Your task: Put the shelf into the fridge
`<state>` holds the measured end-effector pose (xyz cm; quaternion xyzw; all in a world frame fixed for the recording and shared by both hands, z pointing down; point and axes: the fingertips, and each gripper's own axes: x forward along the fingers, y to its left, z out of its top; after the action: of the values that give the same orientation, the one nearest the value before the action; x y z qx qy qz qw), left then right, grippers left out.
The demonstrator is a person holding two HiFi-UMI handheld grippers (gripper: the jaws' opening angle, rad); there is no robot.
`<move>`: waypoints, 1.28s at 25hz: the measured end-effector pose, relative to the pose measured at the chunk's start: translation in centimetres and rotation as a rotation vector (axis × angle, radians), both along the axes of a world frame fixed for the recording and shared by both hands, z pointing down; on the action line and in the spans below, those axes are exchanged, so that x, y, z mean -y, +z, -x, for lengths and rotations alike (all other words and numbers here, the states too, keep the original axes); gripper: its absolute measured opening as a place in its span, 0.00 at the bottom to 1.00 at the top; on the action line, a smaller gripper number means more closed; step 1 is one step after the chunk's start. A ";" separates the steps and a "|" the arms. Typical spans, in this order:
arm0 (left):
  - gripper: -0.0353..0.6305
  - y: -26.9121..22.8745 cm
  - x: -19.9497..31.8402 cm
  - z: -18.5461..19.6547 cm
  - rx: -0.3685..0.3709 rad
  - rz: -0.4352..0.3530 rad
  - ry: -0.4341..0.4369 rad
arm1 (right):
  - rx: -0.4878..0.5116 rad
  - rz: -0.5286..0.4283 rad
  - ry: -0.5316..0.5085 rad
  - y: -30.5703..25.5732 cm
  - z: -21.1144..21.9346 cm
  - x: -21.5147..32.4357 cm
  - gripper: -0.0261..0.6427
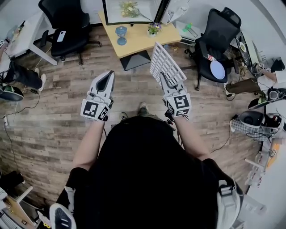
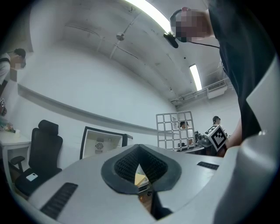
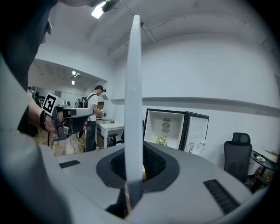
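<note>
My right claw [image 1: 163, 77] clamped on white grid shelf [image 1: 164, 60], held edge-on, upright. My left claw [image 1: 109, 75] pinched closed, empty. Open fridge [image 3: 168, 129] ahead.

The white plastic grid shelf [image 1: 165, 62] stood on edge between the jaws of the right gripper [image 1: 164, 78], to the right of the left gripper [image 1: 108, 76]. Ahead stood a light wooden table [image 1: 138, 38], with the open black-framed fridge [image 1: 129, 13] behind it and a black office chair [image 1: 67, 20] at its left.
</note>
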<state>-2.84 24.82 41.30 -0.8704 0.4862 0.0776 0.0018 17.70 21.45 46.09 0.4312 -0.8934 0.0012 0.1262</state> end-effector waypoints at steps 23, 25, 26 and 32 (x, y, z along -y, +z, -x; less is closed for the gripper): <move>0.08 0.7 3.8 4.6 0.009 -0.015 -0.006 | 0.042 -0.009 0.054 0.3 3.3 3.3 0.10; 0.08 0.5 5.4 4.5 0.017 -0.015 -0.006 | 0.052 -0.007 0.054 0.3 3.4 5.0 0.10; 0.08 0.5 6.3 4.4 0.021 -0.015 -0.008 | 0.057 -0.007 0.053 0.4 3.4 5.9 0.10; 0.08 0.8 10.2 4.9 0.030 0.007 -0.035 | 0.067 -0.003 0.031 0.4 4.2 10.4 0.10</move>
<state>-7.75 14.61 42.09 -0.8628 0.5016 0.0629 0.0074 13.47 11.10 46.52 0.4448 -0.8904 0.0163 0.0955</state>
